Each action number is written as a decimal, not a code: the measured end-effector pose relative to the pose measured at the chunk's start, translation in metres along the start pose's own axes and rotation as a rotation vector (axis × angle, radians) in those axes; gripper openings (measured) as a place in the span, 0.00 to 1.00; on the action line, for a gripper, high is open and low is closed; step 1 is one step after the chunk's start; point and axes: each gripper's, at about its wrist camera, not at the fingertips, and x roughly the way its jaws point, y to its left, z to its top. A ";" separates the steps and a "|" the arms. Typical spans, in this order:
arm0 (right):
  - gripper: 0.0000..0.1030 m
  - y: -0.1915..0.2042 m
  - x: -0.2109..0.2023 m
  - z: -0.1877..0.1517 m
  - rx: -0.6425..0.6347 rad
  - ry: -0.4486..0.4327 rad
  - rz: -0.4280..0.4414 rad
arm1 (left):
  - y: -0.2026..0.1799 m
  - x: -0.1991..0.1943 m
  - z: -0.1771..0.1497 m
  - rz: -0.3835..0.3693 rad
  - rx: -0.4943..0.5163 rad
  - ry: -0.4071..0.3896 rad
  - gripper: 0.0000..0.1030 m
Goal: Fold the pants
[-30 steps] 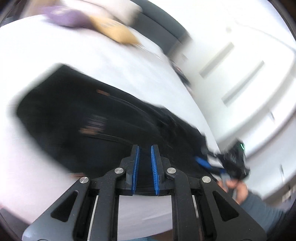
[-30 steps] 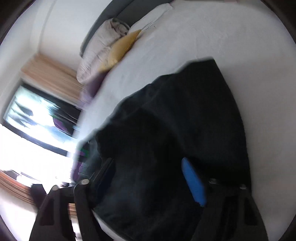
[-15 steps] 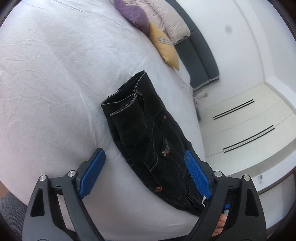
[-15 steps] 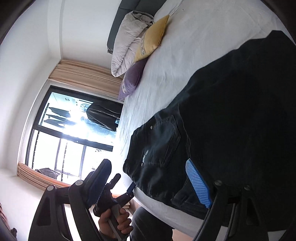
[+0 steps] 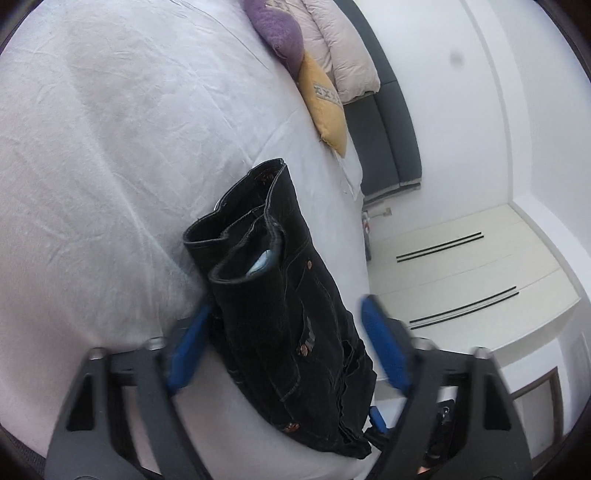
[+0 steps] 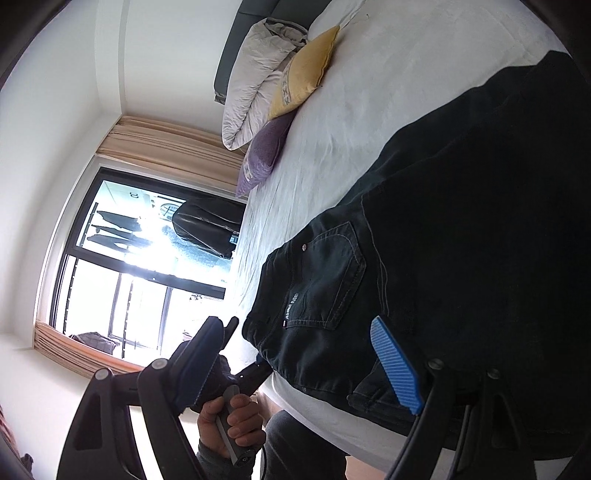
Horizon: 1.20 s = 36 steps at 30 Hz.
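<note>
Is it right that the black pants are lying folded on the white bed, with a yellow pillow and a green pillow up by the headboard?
Not quite: the black pants do lie folded on the white bed, and the yellow pillow is there, but the pillow beside it is purple, not green. The left wrist view shows this.

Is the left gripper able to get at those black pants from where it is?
Probably yes. The left gripper is open with the black pants lying between its blue pads, and nothing blocks it.
</note>
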 end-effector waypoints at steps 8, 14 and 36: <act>0.82 -0.018 -0.008 0.004 0.025 -0.020 -0.061 | 0.014 0.006 0.001 -0.003 -0.075 0.003 0.15; 0.72 -0.032 0.007 0.001 -0.012 0.059 -0.154 | 0.019 0.003 -0.004 -0.003 -0.093 -0.032 0.12; 0.90 0.041 0.012 0.086 -0.043 0.140 -0.027 | -0.179 0.024 -0.080 0.107 0.549 0.015 0.09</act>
